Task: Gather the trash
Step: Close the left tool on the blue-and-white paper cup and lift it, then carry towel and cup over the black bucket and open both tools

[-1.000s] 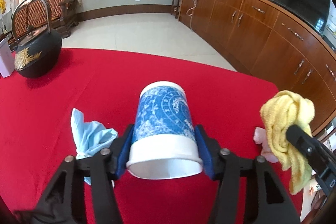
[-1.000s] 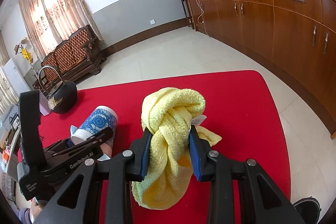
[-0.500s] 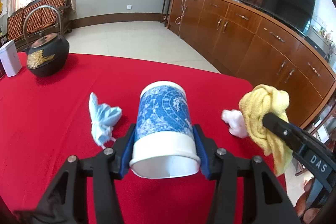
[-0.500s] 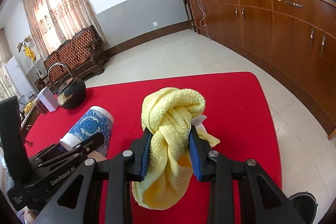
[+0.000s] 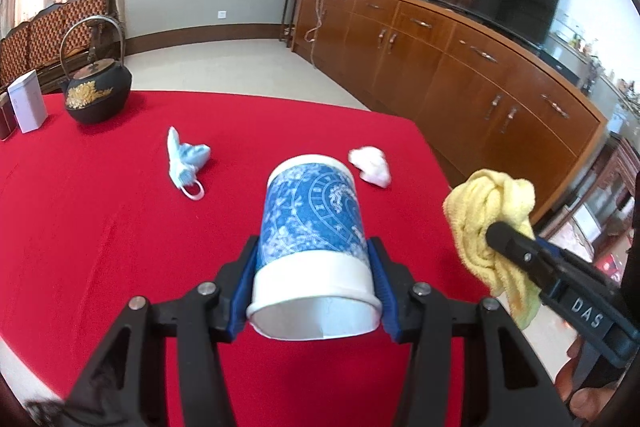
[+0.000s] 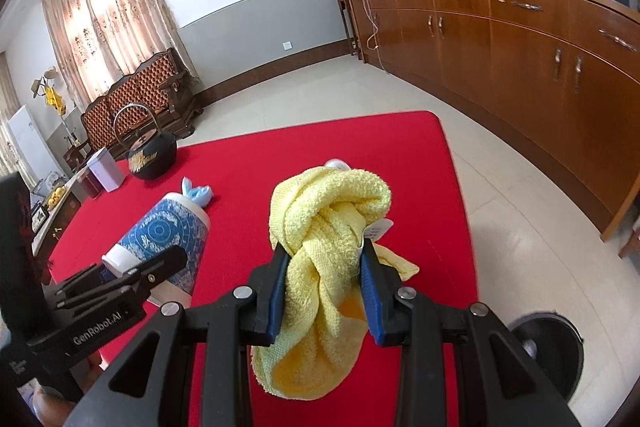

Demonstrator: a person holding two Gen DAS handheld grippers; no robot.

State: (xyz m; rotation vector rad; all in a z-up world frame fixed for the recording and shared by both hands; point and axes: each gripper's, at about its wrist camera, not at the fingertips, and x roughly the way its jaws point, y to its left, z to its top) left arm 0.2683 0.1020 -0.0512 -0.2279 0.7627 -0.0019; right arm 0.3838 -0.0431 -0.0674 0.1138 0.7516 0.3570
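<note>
My left gripper (image 5: 312, 287) is shut on a blue-and-white paper cup (image 5: 314, 223), held on its side above the red table (image 5: 100, 227). The cup also shows in the right wrist view (image 6: 168, 239). My right gripper (image 6: 324, 287) is shut on a knotted yellow cloth (image 6: 324, 247), which also shows in the left wrist view (image 5: 490, 219) at the right. A crumpled light-blue face mask (image 5: 186, 161) and a white crumpled tissue (image 5: 372, 167) lie on the table beyond the cup.
A black cast-iron teapot (image 5: 98, 91) and a white box (image 5: 28, 103) stand at the table's far left. Wooden cabinets (image 5: 460, 67) with a TV run along the right. A dark round bin (image 6: 548, 351) sits on the floor, lower right.
Both grippers have pulled back and risen with their loads. The mask and tissue now lie farther off, and more of the table shows.
</note>
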